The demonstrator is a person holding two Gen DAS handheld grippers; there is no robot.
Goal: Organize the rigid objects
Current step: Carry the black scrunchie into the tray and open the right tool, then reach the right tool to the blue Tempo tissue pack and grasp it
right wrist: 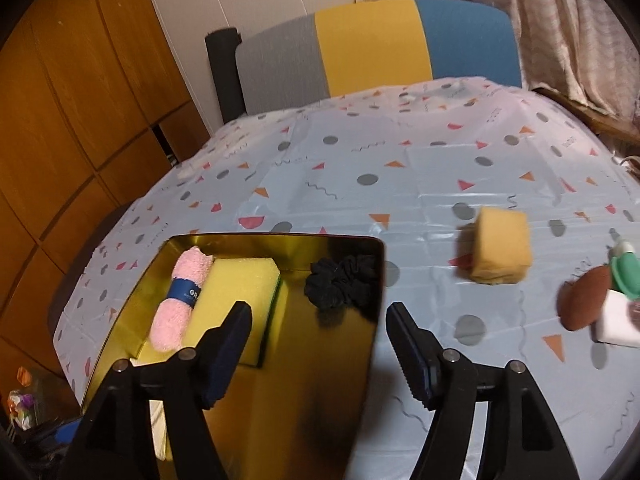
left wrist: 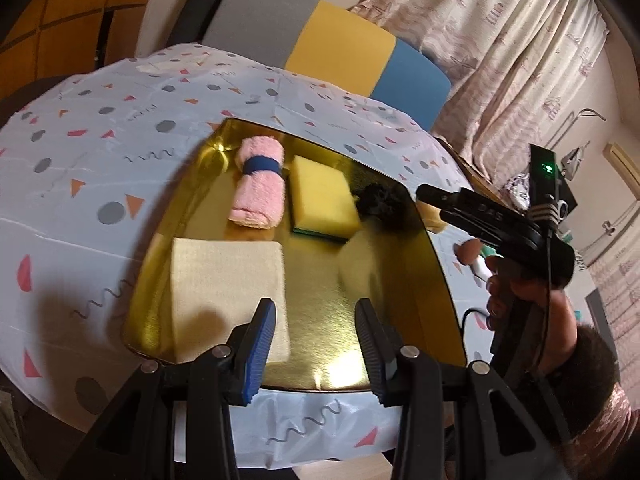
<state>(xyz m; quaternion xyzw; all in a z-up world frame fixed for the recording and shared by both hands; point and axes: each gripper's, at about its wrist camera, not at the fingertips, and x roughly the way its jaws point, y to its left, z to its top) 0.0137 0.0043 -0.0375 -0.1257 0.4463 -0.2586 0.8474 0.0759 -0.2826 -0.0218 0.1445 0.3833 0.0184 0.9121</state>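
Confetti-print tablecloth point(right wrist: 400, 184) covers the table, with a gold tray point(left wrist: 384, 320) sitting on it and a grey-yellow-blue chair back point(right wrist: 380, 44) behind. Inside the tray: rolled pink towel point(left wrist: 258, 186) with a blue band, yellow sponge point(left wrist: 322, 196) right beside it, black scrunchie point(right wrist: 340, 282) near the far right corner, and a beige folded cloth point(left wrist: 228, 296) at the near left. Left gripper point(left wrist: 316, 344) hovers over the tray's near edge, jaws spread, nothing in them. Right gripper point(right wrist: 318, 344) also gapes empty — straddling the tray's right rim. An orange sponge block point(right wrist: 500, 250) sits on the cloth, well apart from the tray, with a brown oval item point(right wrist: 584, 304) and a white block point(right wrist: 618, 322) farther right.
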